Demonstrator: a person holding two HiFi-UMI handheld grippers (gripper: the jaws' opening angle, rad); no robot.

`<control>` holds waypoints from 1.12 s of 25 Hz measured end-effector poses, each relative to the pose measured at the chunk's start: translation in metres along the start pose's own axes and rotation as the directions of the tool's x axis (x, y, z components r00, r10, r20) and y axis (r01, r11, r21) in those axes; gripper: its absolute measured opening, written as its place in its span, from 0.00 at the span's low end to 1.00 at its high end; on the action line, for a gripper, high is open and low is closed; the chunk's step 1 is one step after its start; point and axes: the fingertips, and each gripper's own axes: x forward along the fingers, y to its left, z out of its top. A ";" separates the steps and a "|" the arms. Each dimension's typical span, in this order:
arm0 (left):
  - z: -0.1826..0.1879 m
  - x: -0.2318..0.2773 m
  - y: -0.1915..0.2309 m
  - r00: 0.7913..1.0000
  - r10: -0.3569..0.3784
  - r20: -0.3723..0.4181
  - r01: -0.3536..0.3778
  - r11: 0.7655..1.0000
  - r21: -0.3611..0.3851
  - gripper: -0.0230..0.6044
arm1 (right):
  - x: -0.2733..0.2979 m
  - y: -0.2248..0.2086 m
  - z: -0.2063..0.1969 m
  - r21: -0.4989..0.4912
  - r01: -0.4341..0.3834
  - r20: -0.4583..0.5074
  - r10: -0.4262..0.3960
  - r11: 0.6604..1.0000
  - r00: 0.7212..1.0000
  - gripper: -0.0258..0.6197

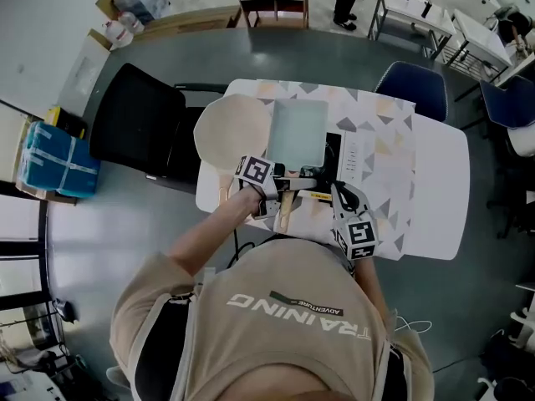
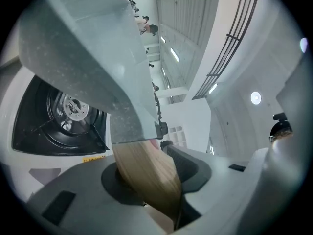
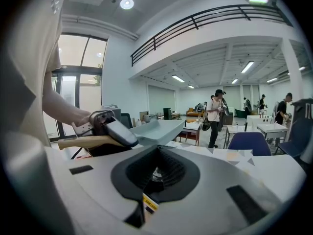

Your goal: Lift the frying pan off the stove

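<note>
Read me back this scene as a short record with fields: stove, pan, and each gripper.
stove: white stove with black burner, nothing resting on it
pan: grey square frying pan, lifted and tilted above the stove
left gripper: jaws closed on the pan's pale wooden handle
right gripper: jaws together, holding nothing

A: Floor and seating?
B: Grey floor (image 1: 125, 249); white table (image 1: 439, 190); black chair (image 1: 134, 124) at 10 o'clock, blue chair (image 1: 414, 86) at 1 o'clock
A: Hall?
B: White walls (image 3: 117, 77), tall windows (image 3: 80, 58) at 9 o'clock, railed mezzanine (image 3: 210, 13), ceiling strip lights (image 3: 247, 66)
</note>
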 end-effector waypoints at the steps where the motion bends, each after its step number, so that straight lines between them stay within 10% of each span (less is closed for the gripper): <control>1: 0.001 -0.001 -0.001 1.000 0.001 0.008 -0.001 1.000 -0.004 0.29 | -0.001 0.000 0.001 0.004 0.004 0.000 -0.004 1.000 1.000 0.04; 28: 0.000 0.004 -0.027 1.000 0.015 -0.013 -0.015 0.999 0.049 0.29 | -0.017 -0.008 0.035 0.006 -0.010 0.089 0.009 1.000 0.996 0.04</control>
